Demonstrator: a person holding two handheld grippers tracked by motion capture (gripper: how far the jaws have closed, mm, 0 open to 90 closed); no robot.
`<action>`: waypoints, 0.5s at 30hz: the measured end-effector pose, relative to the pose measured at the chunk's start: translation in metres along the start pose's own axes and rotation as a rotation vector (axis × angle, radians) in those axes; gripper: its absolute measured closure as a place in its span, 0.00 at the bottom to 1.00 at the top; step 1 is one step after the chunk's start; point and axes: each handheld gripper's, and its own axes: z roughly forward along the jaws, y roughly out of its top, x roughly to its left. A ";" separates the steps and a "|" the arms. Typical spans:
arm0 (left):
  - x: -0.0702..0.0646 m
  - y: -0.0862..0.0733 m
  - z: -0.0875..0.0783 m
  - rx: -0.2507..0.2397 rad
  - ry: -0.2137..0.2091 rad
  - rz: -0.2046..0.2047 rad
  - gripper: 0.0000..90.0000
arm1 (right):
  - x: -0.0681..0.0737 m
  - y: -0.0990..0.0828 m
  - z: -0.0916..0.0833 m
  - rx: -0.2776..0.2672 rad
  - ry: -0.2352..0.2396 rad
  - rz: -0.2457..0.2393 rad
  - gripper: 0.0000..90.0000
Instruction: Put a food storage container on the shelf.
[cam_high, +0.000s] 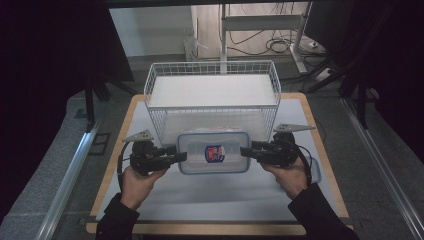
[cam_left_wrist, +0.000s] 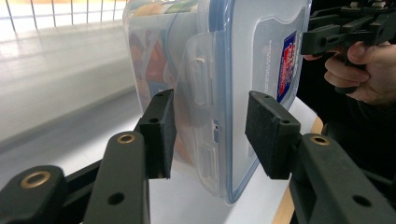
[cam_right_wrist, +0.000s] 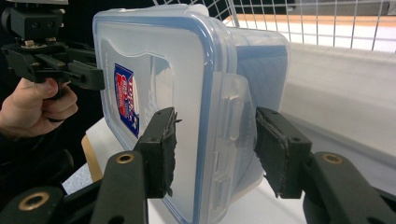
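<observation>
A clear plastic food container (cam_high: 214, 152) with a blue-rimmed lid and a red-and-blue label hangs level just in front of the wire basket, held at both short ends. My left gripper (cam_high: 182, 157) is shut on its left end. In the left gripper view the container (cam_left_wrist: 252, 46) has one of my left gripper's (cam_left_wrist: 210, 135) pads on its lid and one on its underside, astride the side latch. My right gripper (cam_high: 245, 151) is shut on the right end. In the right gripper view the container (cam_right_wrist: 154, 60) is clamped the same way by my right gripper (cam_right_wrist: 212, 149). Colourful contents show through the wall.
A white wire basket (cam_high: 212, 65) stands on the far half of the table, right behind the container. The white tabletop (cam_high: 210, 200) with a wooden border lies below. Metal rails run along both sides, and a desk frame with cables stands beyond.
</observation>
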 end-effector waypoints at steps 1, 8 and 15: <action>0.000 0.000 0.000 0.000 0.000 0.000 0.60 | 0.000 0.000 0.000 0.000 0.000 0.000 0.56; 0.001 0.020 -0.007 -0.021 -0.004 0.007 0.60 | 0.001 0.024 -0.002 -0.020 0.005 -0.009 0.55; 0.002 0.045 -0.015 -0.040 -0.002 0.017 0.61 | 0.001 0.046 -0.004 -0.036 0.012 -0.012 0.55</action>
